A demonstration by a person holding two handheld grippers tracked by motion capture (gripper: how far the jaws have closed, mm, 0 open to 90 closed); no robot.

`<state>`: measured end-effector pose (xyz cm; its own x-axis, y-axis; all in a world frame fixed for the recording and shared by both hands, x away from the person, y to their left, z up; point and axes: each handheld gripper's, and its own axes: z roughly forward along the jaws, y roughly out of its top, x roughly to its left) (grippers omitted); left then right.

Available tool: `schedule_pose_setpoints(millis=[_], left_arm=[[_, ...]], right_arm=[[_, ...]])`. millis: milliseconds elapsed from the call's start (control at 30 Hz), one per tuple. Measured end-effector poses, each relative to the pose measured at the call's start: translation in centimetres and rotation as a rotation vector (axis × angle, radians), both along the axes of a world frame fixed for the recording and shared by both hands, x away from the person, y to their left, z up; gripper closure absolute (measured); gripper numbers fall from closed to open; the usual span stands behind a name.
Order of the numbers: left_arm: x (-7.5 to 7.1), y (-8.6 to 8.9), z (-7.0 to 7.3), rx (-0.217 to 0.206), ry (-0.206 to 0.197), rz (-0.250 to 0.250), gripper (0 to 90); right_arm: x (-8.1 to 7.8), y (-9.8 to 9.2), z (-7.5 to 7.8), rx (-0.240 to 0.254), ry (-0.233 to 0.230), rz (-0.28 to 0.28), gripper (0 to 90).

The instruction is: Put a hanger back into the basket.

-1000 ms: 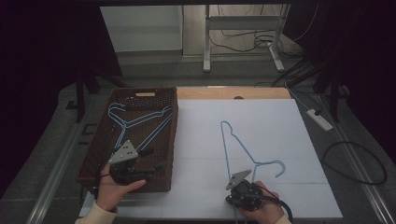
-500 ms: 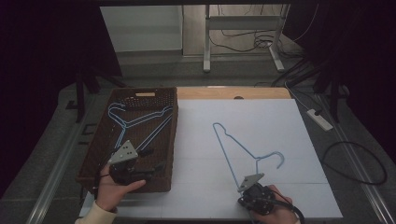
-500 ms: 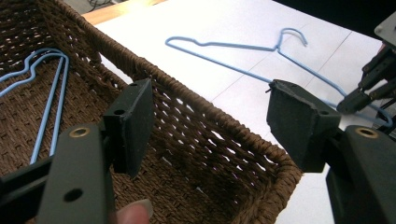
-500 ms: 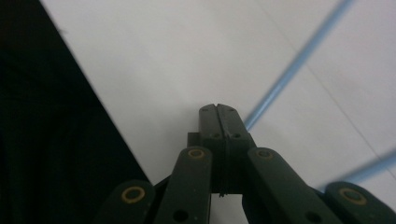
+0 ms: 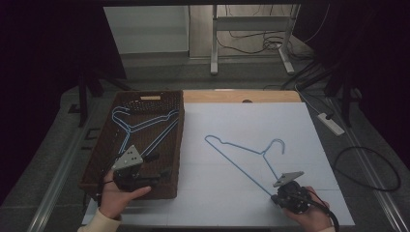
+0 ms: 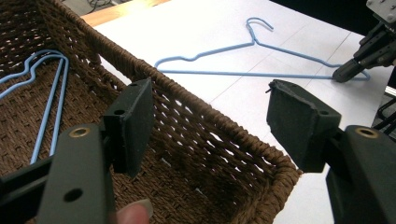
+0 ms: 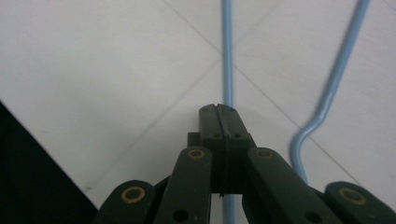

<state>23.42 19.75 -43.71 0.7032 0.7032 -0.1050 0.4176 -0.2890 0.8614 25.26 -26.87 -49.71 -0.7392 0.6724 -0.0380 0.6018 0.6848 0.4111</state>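
A blue wire hanger [image 5: 241, 148] lies slantwise on the white table top, hook toward the far right. My right gripper [image 5: 276, 194] is at the near right, shut on the hanger's lower corner; in the right gripper view the jaws [image 7: 219, 109] meet on the wire [image 7: 227, 56]. At the left stands a brown wicker basket [image 5: 181, 140] with blue hangers [image 5: 145, 125] lying inside. My left gripper [image 5: 160, 165] hovers open over the basket's near right corner, nothing between its pads. In the left gripper view its jaws [image 6: 210, 98] frame the basket rim [image 6: 224, 140], with the hanger [image 6: 233, 73] and right gripper [image 6: 343, 74] beyond.
A bare wooden strip [image 5: 241, 95] runs along the table's far edge. A power strip [image 5: 330, 123] and looped cables [image 5: 367, 169] lie on the floor at the right. A metal stand's legs [image 5: 212, 43] rise behind the table.
My right gripper has moved right along the near edge, dragging the hanger's corner with it. The hanger has swung from nearly upright to slanted. The left gripper has kept still.
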Motion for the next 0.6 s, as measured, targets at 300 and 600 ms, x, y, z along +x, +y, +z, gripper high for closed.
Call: schedule_pose_setpoints(millis=[300,600], left_arm=[[0.1,-0.1,-0.1,0.003,0.003,-0.002,33.0],[0.1,-0.2,-0.2,0.004,0.004,-0.003,33.0]], right_arm=[[1.1,-2.4,0.1,-0.008,-0.023,-0.085,90.0],[2.6,-4.2,0.1,0.016,-0.035,-0.15,90.0]])
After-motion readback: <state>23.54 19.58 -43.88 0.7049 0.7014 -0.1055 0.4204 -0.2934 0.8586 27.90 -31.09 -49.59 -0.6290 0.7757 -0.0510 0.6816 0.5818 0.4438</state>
